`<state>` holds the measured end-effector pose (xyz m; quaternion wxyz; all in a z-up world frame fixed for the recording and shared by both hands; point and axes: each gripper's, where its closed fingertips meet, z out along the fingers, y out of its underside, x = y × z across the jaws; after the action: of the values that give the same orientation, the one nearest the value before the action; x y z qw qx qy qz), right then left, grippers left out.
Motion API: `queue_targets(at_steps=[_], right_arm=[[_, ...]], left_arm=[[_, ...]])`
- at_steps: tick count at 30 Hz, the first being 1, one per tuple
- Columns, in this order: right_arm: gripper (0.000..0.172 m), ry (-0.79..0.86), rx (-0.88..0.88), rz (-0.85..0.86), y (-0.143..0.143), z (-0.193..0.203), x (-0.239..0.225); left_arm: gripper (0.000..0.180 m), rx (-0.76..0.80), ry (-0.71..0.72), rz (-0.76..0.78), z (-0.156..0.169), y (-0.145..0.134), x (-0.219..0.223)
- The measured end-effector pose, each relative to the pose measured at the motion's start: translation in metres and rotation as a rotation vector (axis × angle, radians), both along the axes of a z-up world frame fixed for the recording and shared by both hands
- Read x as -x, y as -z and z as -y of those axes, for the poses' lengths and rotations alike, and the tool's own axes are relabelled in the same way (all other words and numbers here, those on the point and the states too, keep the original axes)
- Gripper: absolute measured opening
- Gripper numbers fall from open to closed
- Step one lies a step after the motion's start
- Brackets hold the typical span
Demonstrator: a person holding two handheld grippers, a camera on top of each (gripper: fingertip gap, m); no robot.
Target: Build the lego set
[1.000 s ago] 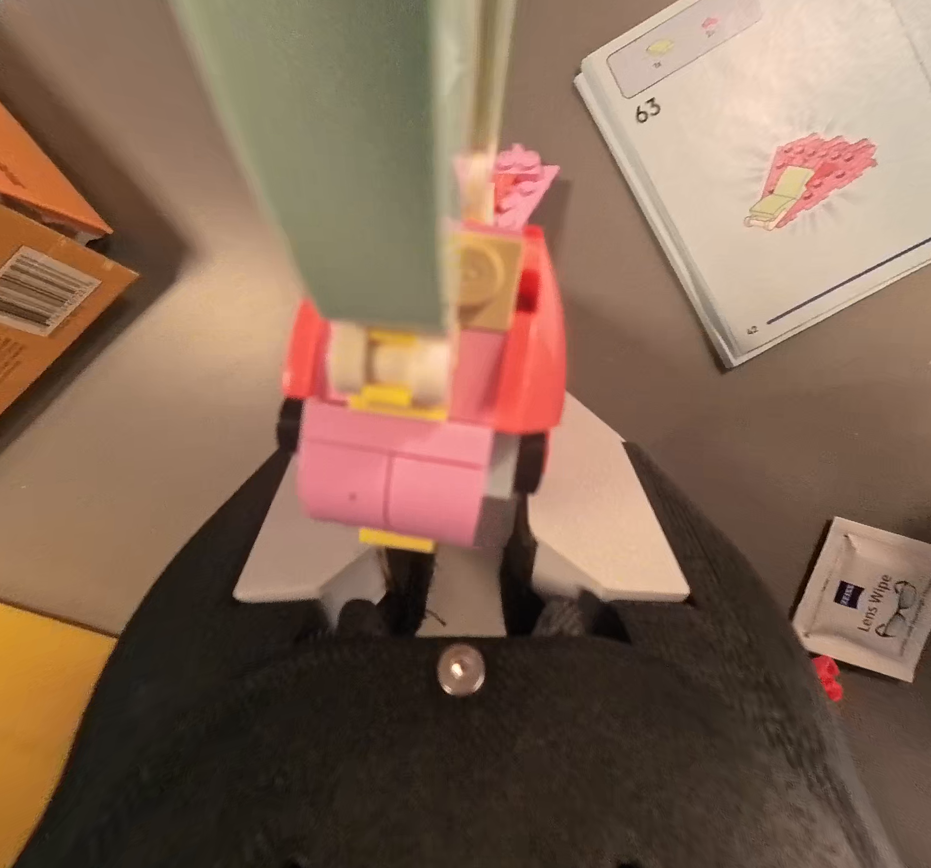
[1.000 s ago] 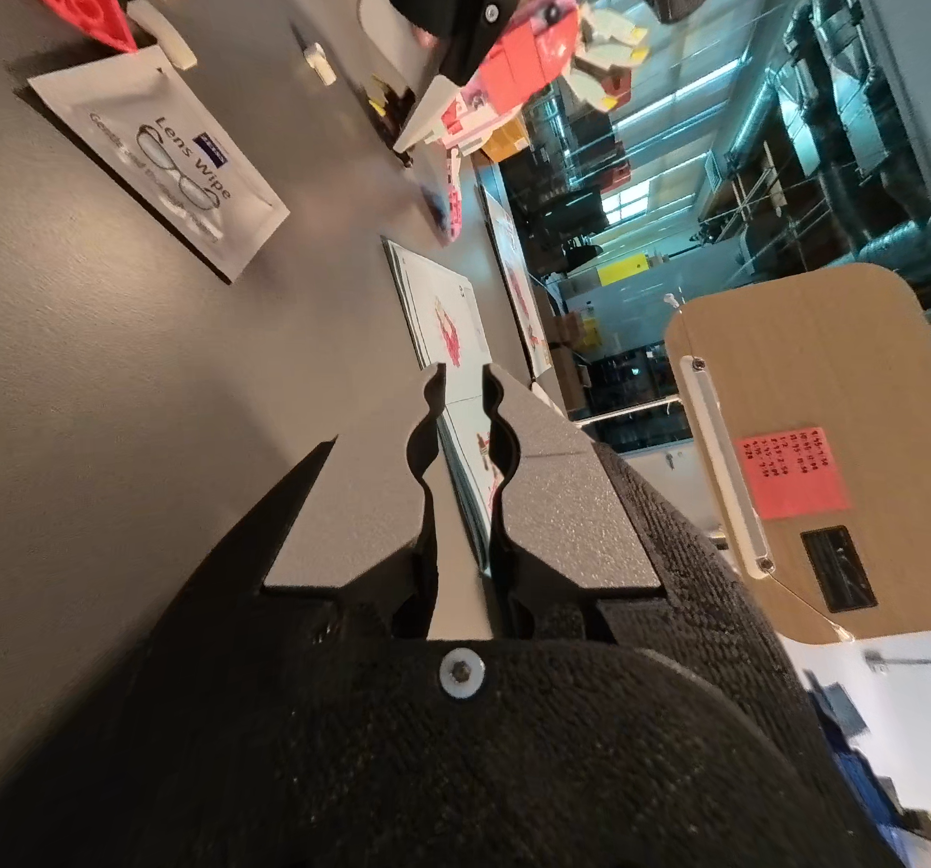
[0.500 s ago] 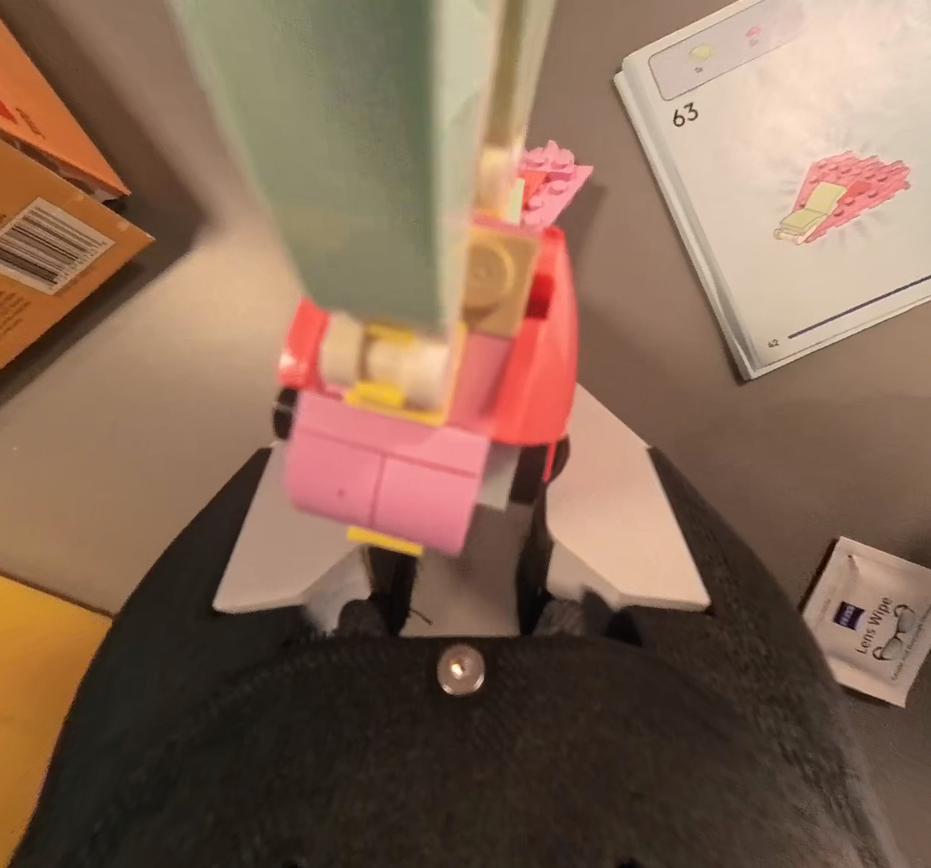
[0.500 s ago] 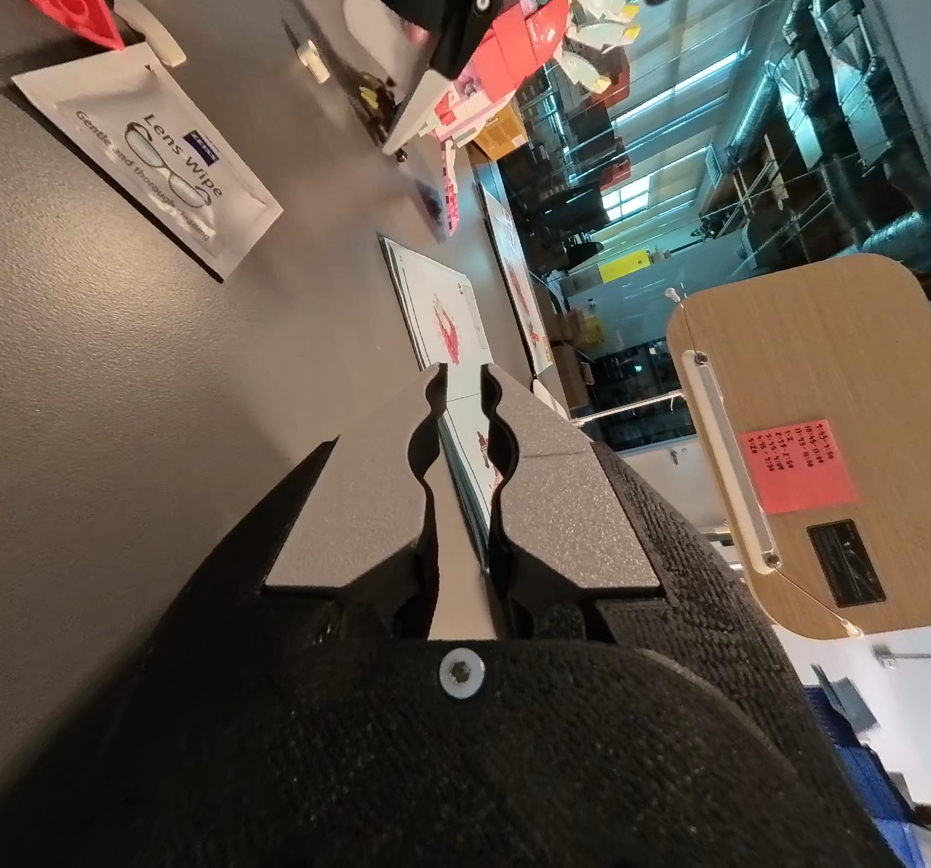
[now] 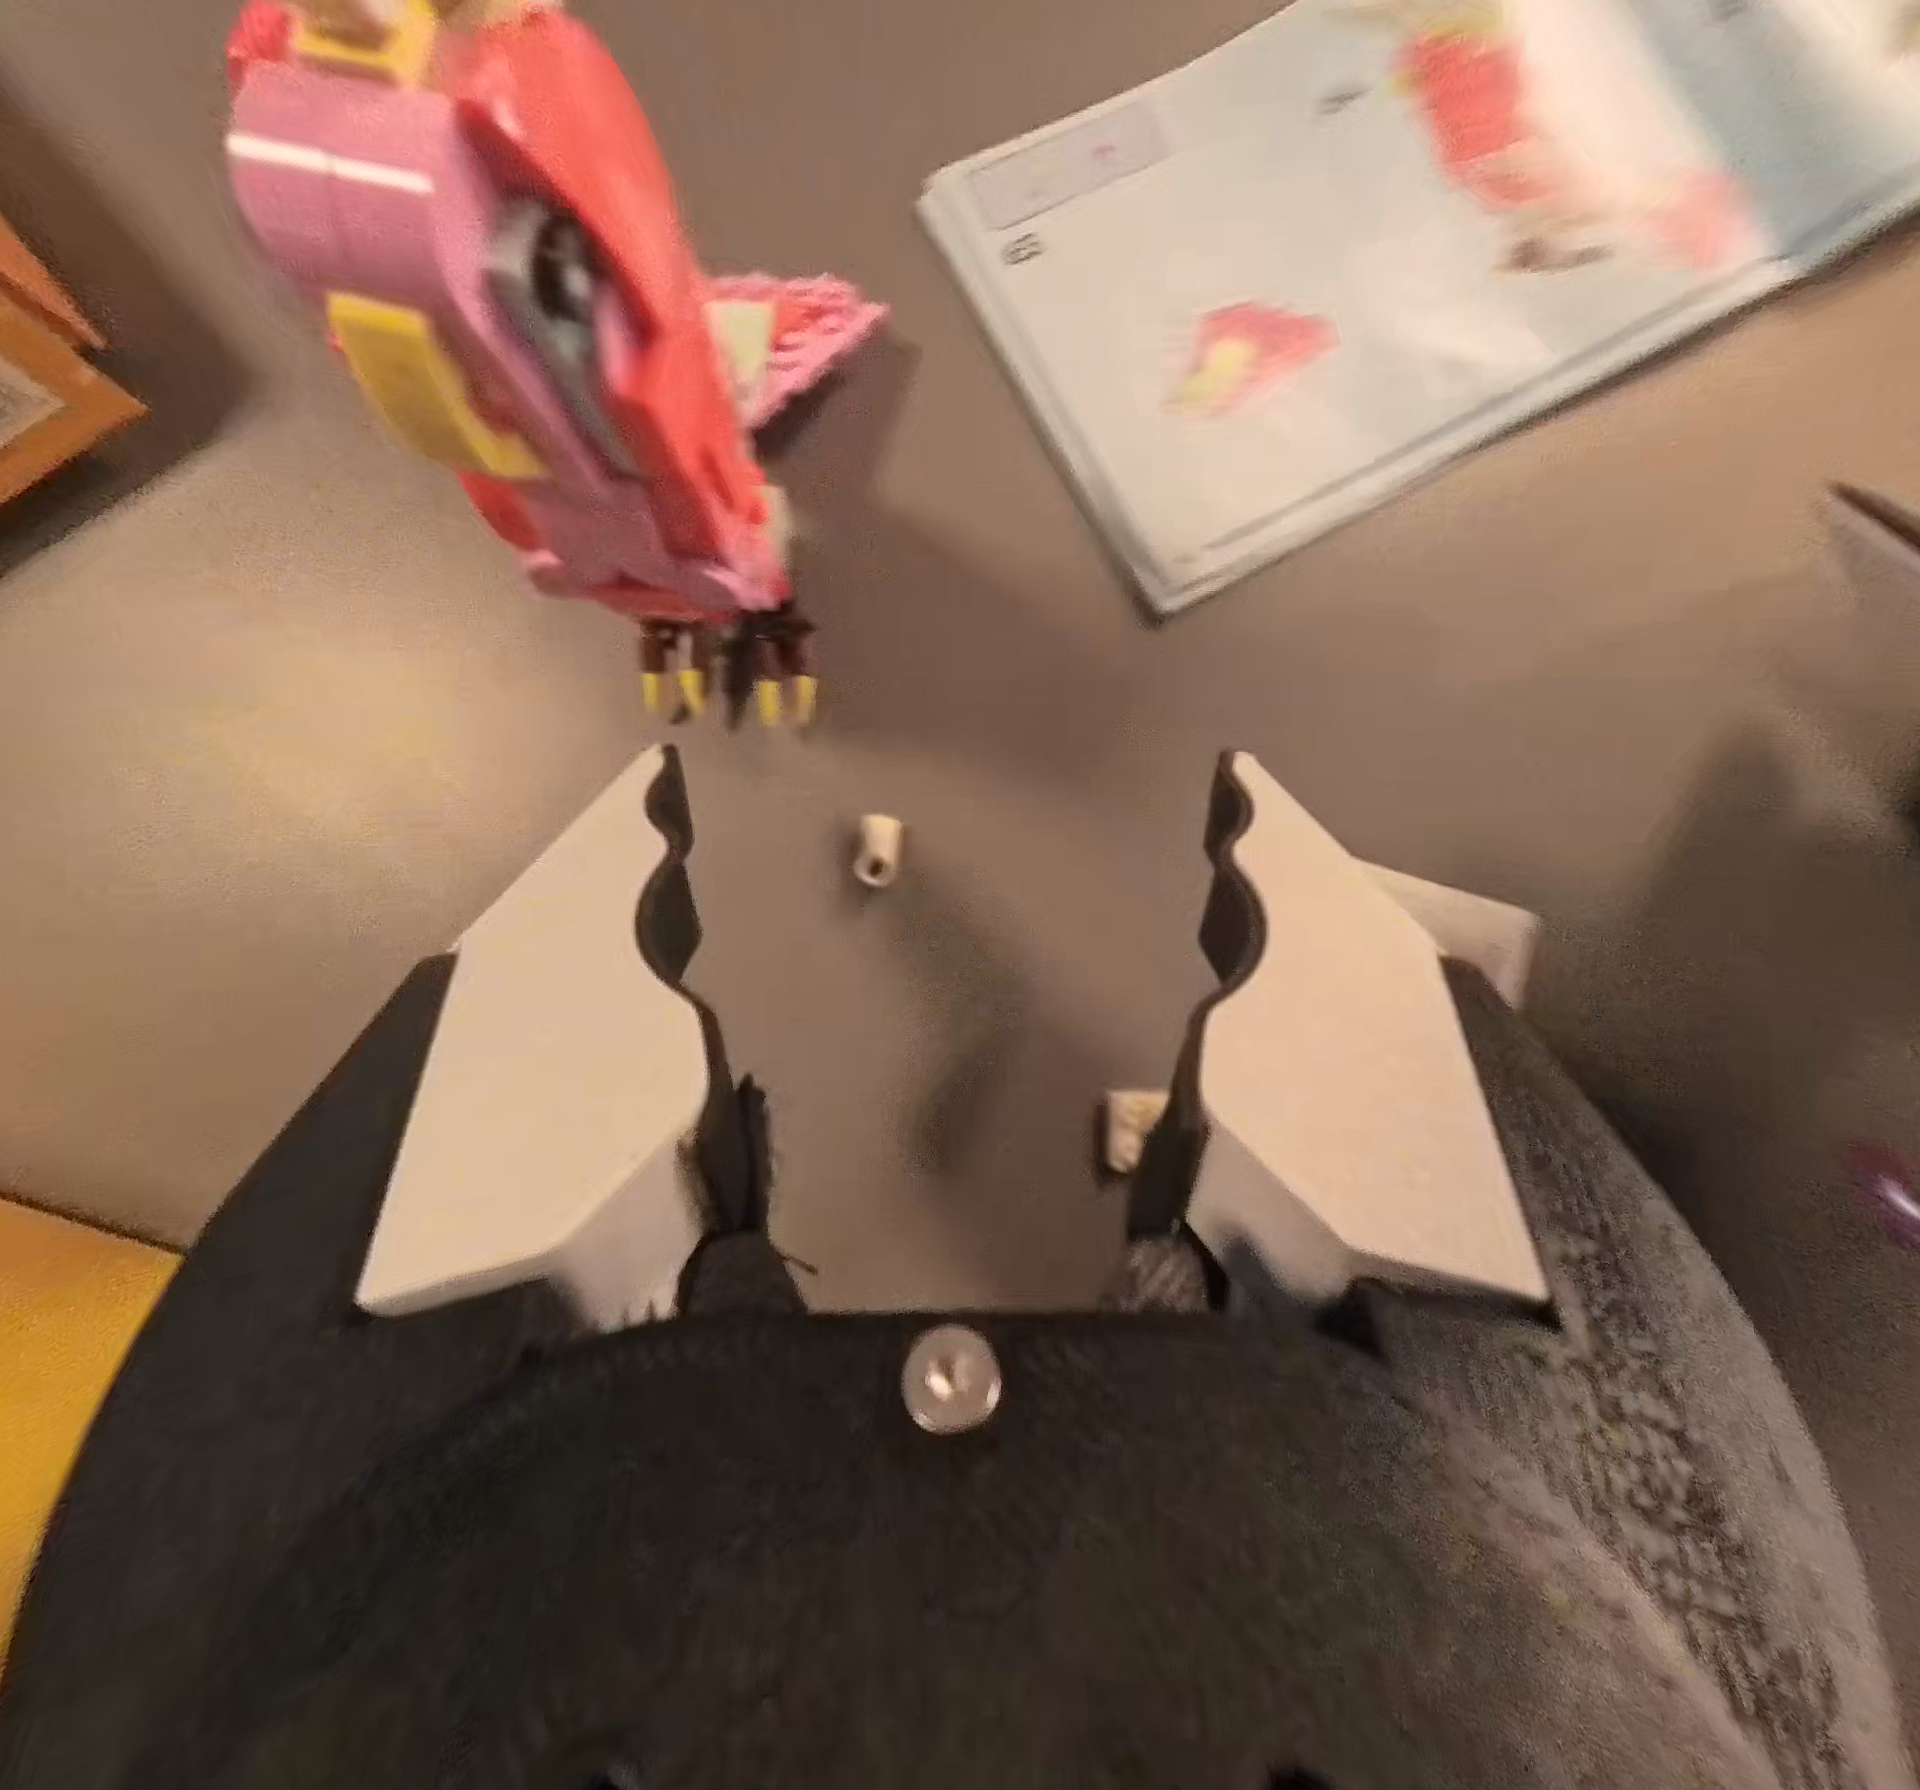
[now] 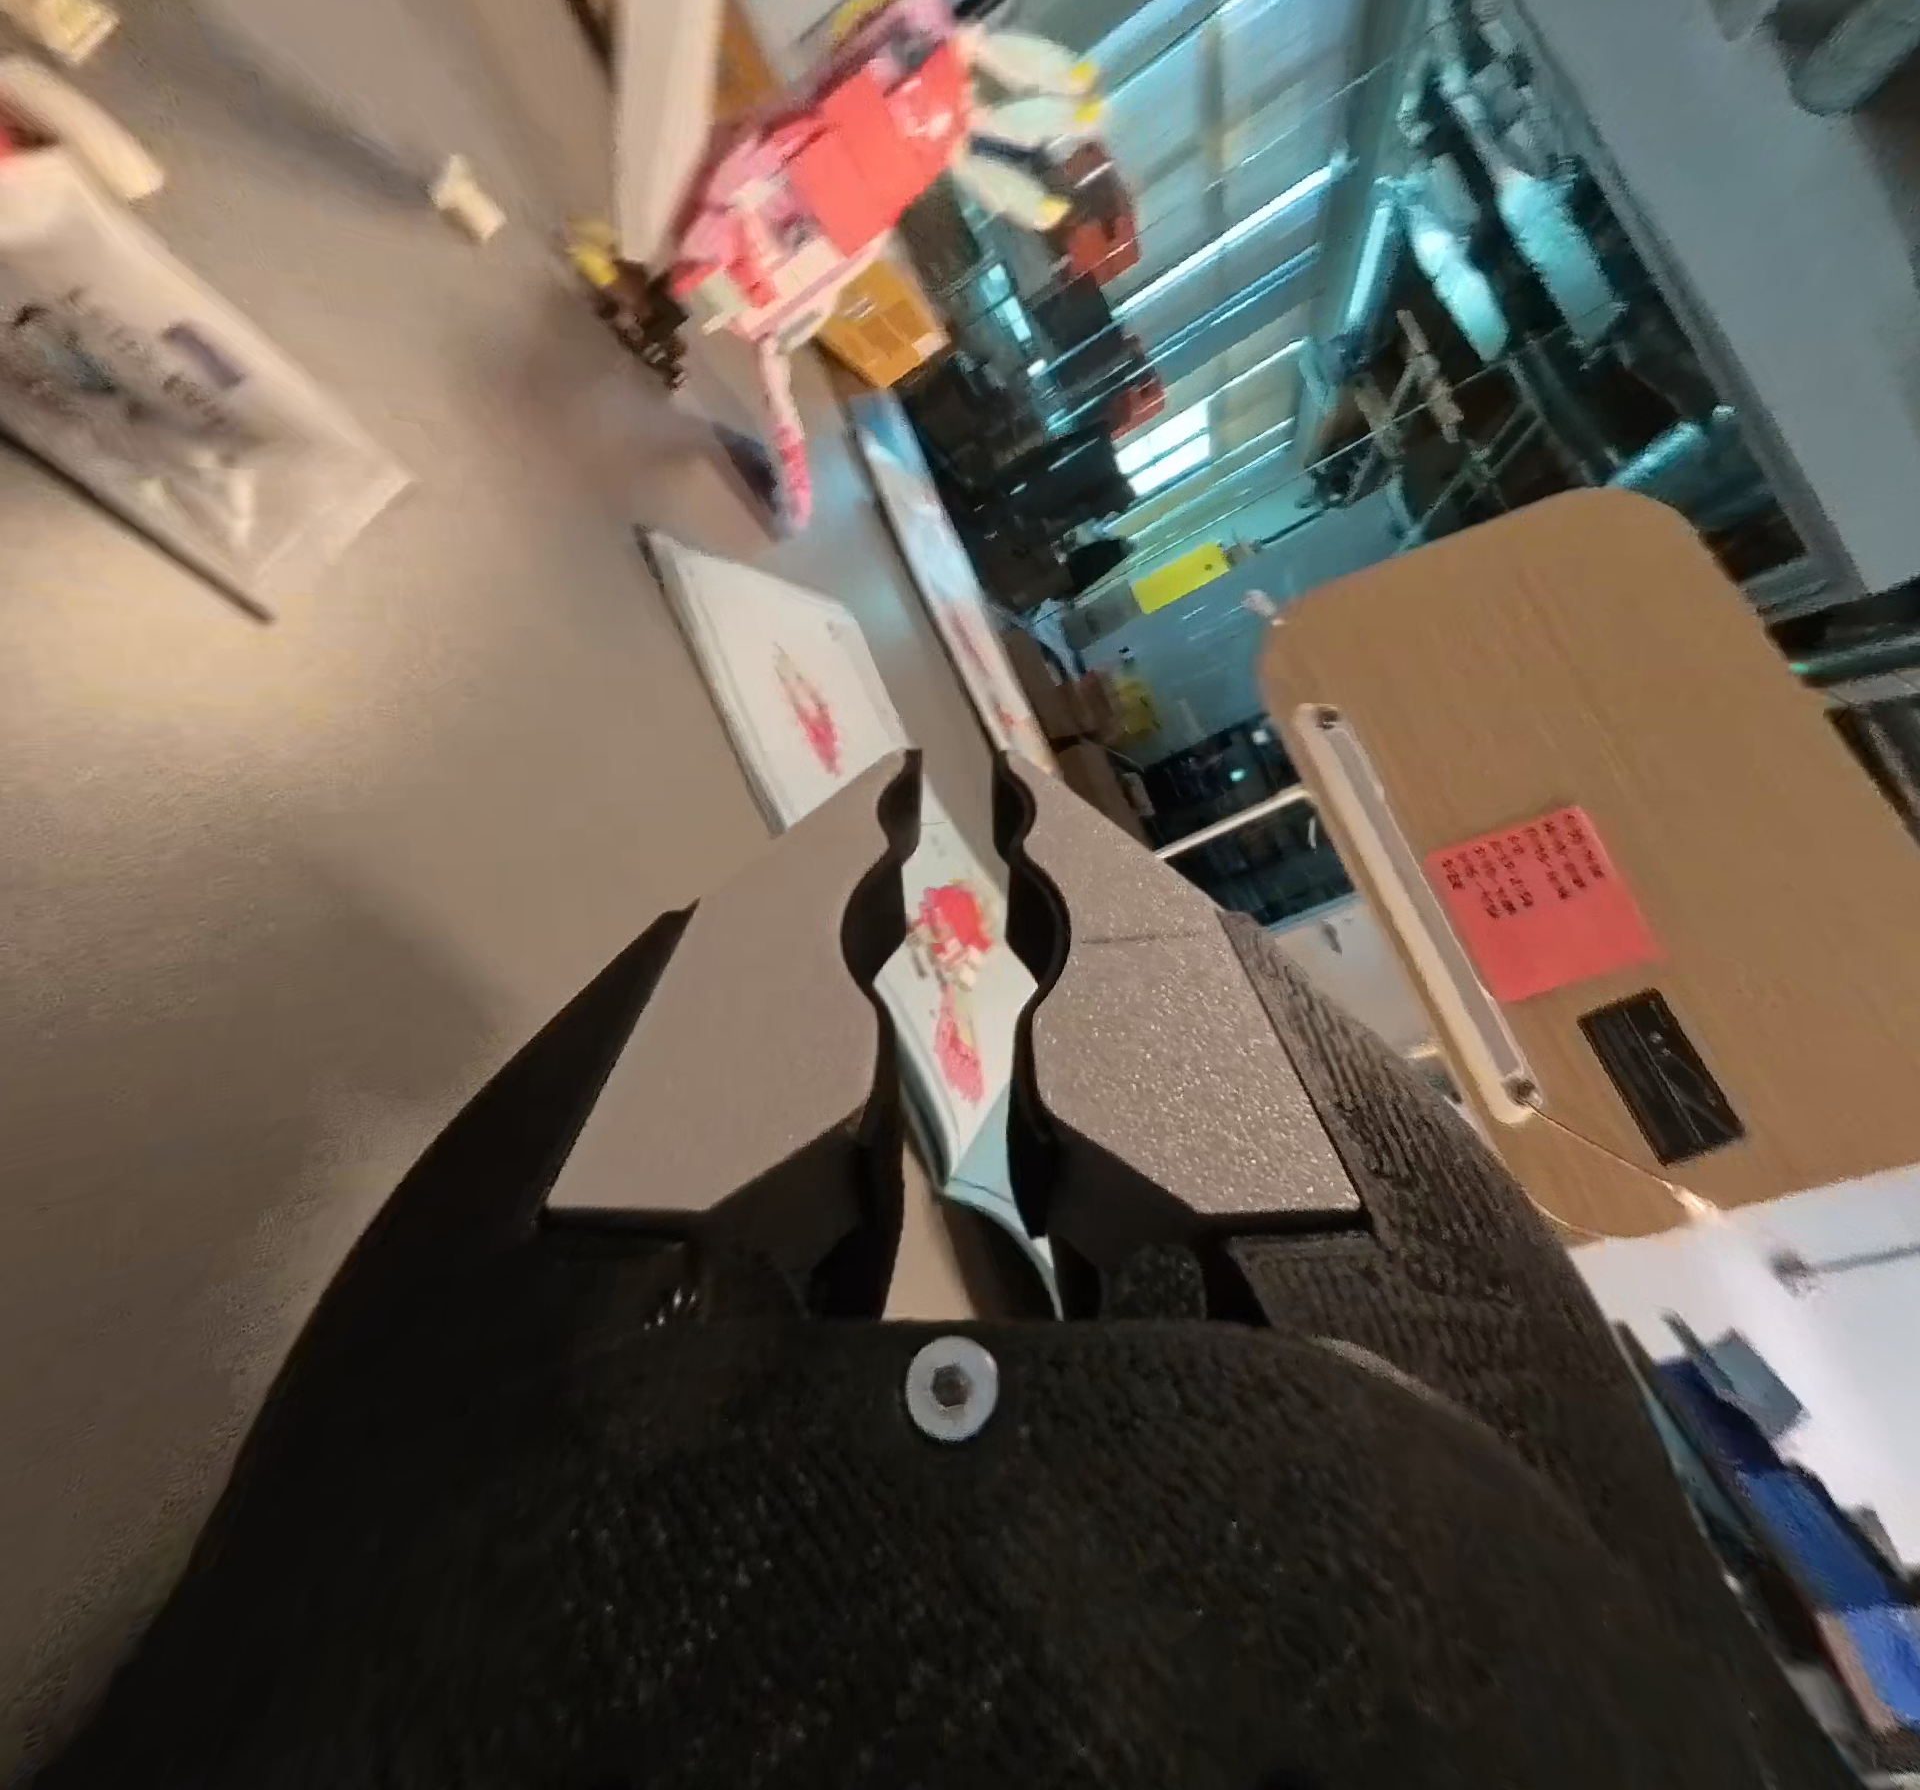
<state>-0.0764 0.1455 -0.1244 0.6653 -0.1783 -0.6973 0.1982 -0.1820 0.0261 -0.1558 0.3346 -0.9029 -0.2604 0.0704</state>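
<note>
The Lego bird model [image 5: 540,306], pink and red with brown and yellow clawed feet, is tilted with its feet down at the grey table [image 5: 260,805], just ahead and left of my left gripper [image 5: 948,758]. That gripper is wide open and holds nothing. A small white piece [image 5: 881,847] lies on the table between its fingers, untouched. A pink wedge plate [image 5: 805,338] lies behind the model. My right gripper [image 6: 956,764] hovers low over the open instruction booklet [image 6: 790,691], its fingers a narrow gap apart with nothing between them. The model [image 6: 862,171] shows far off in the right wrist view.
The booklet [image 5: 1403,286] lies at the right. An orange box [image 5: 42,390] stands at the left edge and a yellow surface [image 5: 62,1325] at the lower left. A beige piece [image 5: 1127,1127] lies by the left gripper's right finger. A wipe packet [image 6: 177,410] lies at the left. It is some 9 cm from my left tips to the wipe packet [image 6: 177,410].
My left gripper opened wide, let go of the bird model and drew back from it. The model now has its feet on the table. The right gripper kept its narrow gap and shifted slightly.
</note>
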Motion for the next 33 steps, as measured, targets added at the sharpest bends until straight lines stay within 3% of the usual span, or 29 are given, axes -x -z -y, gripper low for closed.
queue_targets(at_steps=[2, 5, 9, 10, 11, 12, 13, 16, 18, 21, 26, 30, 33], right_arm=[[0.000, 0.005, 0.067, -0.139, -0.025, -0.007, -0.007], [0.000, 0.026, 0.109, -0.419, -0.075, -0.023, -0.033], [0.000, 0.187, 0.232, -0.427, -0.075, -0.073, -0.032], [0.000, 0.232, 0.280, -0.439, -0.076, -0.089, -0.034], [0.000, 0.280, 0.331, -0.454, -0.076, -0.106, -0.037], [0.000, 0.324, 0.391, -0.475, -0.077, -0.121, -0.042], [0.000, 0.350, 0.462, -0.500, -0.079, -0.134, -0.047], [0.000, 0.362, 0.664, -0.568, -0.082, -0.159, -0.062], [0.000, 0.389, 0.722, -0.591, -0.080, -0.169, -0.067], [0.005, 0.480, 0.688, -0.591, -0.075, -0.174, -0.066], [0.005, 0.535, 0.664, -0.596, -0.074, -0.160, -0.053], [0.000, 0.477, 0.600, -0.576, -0.078, -0.137, -0.040], [0.000, 0.416, 0.592, -0.563, -0.079, -0.125, -0.038]], left_arm=[[0.094, -0.150, 0.052, -0.058, -0.004, -0.021, -0.024], [0.082, -0.342, 0.112, -0.239, -0.007, -0.044, -0.043], [0.064, -0.417, 0.164, -0.583, -0.007, -0.052, -0.044], [0.065, -0.428, 0.187, -0.661, -0.008, -0.054, -0.045], [0.074, -0.441, 0.197, -0.748, -0.008, -0.058, -0.044], [0.096, -0.458, 0.208, -0.840, -0.007, -0.063, -0.044], [0.101, -0.466, 0.240, -0.890, -0.008, -0.063, -0.047], [0.097, -0.565, 0.320, -0.782, -0.012, -0.055, -0.062], [0.084, -0.655, 0.276, -0.719, -0.008, -0.065, -0.059], [0.068, -0.777, 0.201, -0.650, 0.003, -0.080, -0.054], [0.040, -0.864, 0.133, -0.699, 0.027, -0.100, -0.055], [0.039, -0.895, 0.102, -0.550, 0.036, -0.104, -0.076], [0.035, -0.901, 0.090, -0.552, 0.067, -0.121, -0.101]])
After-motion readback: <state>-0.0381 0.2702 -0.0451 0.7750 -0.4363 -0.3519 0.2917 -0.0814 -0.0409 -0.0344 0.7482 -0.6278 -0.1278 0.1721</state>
